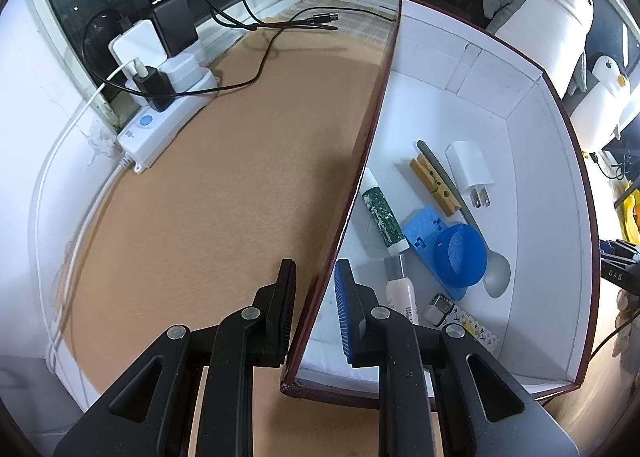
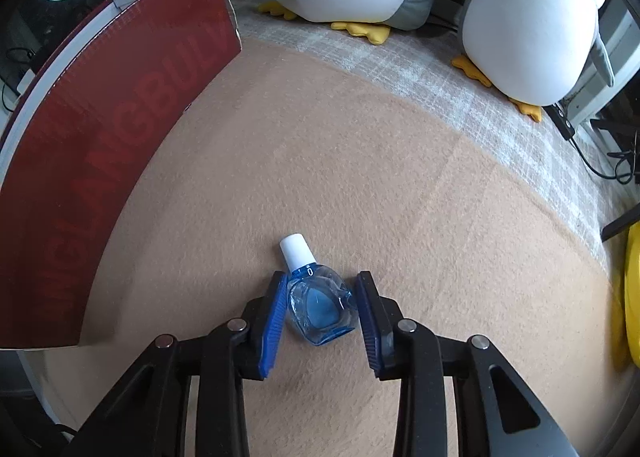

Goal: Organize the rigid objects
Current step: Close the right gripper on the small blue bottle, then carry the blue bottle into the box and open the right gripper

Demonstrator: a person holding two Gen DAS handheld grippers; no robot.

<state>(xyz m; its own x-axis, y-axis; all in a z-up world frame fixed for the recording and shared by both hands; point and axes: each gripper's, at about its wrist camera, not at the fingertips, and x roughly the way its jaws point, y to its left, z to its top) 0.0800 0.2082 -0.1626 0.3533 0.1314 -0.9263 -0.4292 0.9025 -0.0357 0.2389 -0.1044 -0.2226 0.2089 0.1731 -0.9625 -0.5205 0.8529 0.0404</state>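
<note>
My left gripper (image 1: 315, 277) straddles the left wall (image 1: 362, 161) of a dark red box with a white inside; the jaws stand close on either side of the wall, with small gaps showing. The box holds a white charger (image 1: 468, 167), a wooden clothespin (image 1: 434, 185), a green-white tube (image 1: 382, 213), a blue lid (image 1: 460, 253), a spoon (image 1: 494, 269) and other small items. My right gripper (image 2: 322, 297) is open around a small blue bottle with a white cap (image 2: 320, 297) lying on the tan mat; the left pad (image 2: 274, 321) is close to it, the right pad apart.
The red box's outer wall (image 2: 100, 145) stands left in the right wrist view. Plush penguins (image 2: 520, 25) sit at the back. A white power strip (image 1: 168, 117) with plugs and cables (image 1: 256, 23) lies at the mat's left.
</note>
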